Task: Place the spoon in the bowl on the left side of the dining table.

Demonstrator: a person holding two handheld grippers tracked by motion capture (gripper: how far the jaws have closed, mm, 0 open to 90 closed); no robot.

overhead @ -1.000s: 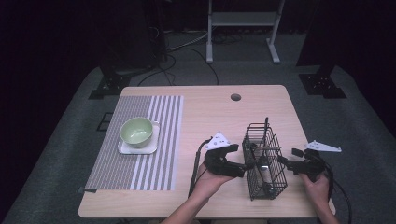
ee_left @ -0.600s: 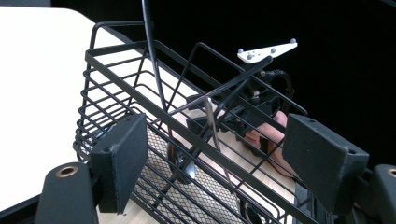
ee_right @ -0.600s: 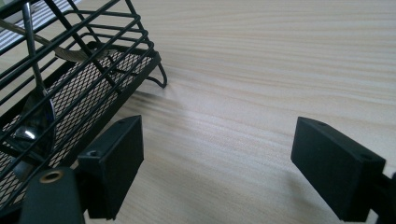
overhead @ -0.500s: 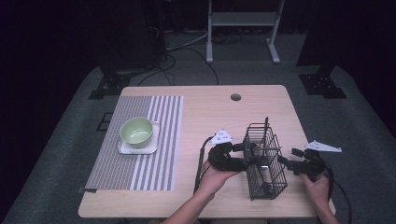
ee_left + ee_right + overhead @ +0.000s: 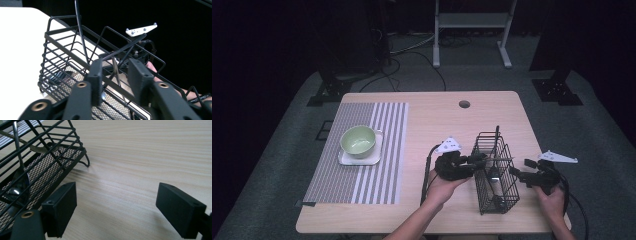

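From above, near the right end of the bench [image 5: 432, 125], a black wire caddy [image 5: 495, 175] stands between the two hands. The left tongs [image 5: 476, 161] reach its near-left rim at the top, where a thin metal handle [image 5: 498, 159] lies across the wires; the right tongs [image 5: 518, 173] sit just beside the caddy's right side, low over the wood. A green bowl [image 5: 358, 140] on a white square plate [image 5: 343, 159] rests on the striped mat [image 5: 372, 150] well to the left, apart from all this.

Along the left tongs [image 5: 115, 72], the two jaws stand partly open over the caddy's top rim [image 5: 75, 50], with a slim steel utensil stem [image 5: 115, 68] rising in the gap between them. Neither pad seems to press it yet, so I judge nothing is held. The step in hand looks like pinching that stem to draw it out. To do it well, centre the stem between the pads above the rim wire, close on metal alone, not on the wire, then lift straight up so it clears the crossing black rods [image 5: 120, 51].

Along the right tongs [image 5: 116, 202], the jaws are wide apart over bare wood, holding nothing. The caddy's mesh floor [image 5: 37, 170] and a spoon bowl [image 5: 18, 186] lie to their left. Steadying the caddy's side would probably stop it tipping.
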